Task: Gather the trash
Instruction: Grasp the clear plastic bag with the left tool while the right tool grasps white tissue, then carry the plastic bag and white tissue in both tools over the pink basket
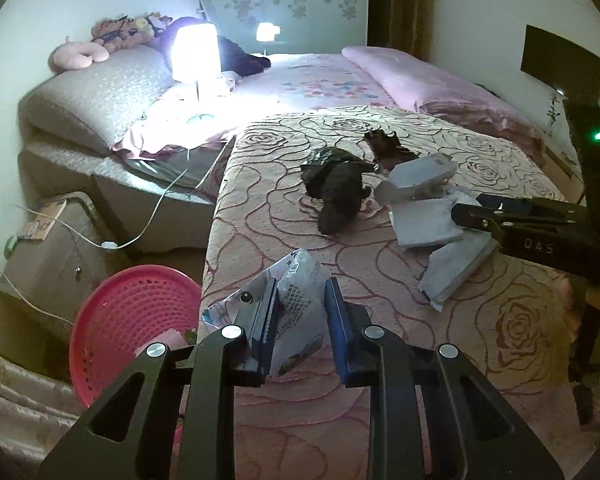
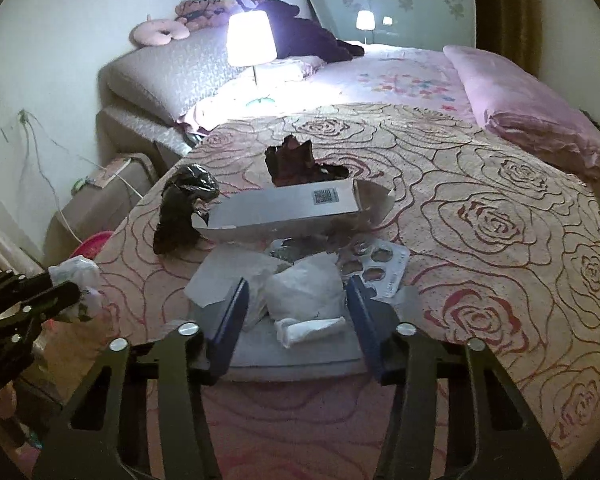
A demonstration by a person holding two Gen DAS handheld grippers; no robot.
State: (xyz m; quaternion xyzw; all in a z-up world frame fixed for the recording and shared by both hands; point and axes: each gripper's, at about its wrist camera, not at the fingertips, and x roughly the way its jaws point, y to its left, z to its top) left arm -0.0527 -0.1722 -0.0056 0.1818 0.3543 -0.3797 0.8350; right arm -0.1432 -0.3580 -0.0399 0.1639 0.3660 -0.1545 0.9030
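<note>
My left gripper (image 1: 302, 304) holds a crumpled printed plastic wrapper (image 1: 296, 284) between its blue pads, at the bed's left edge beside a pink basket (image 1: 132, 316). On the rose-patterned blanket (image 1: 380, 280) lie a black plastic bag (image 1: 336, 188), a dark brown wrapper (image 1: 388, 148), a white carton (image 2: 292, 204), white papers (image 1: 432, 216) and an empty blister pack (image 2: 376, 264). My right gripper (image 2: 298, 304) is open, its jaws on either side of a crumpled white tissue (image 2: 306, 292) on a grey sheet. It also shows in the left wrist view (image 1: 480, 212).
A lit table lamp (image 1: 194, 52) stands on the far bed near pillows and plush toys (image 1: 128, 28). A folded pink quilt (image 1: 440, 84) lies at the right. A bedside cabinet (image 1: 56, 252) with white cables stands left of the basket.
</note>
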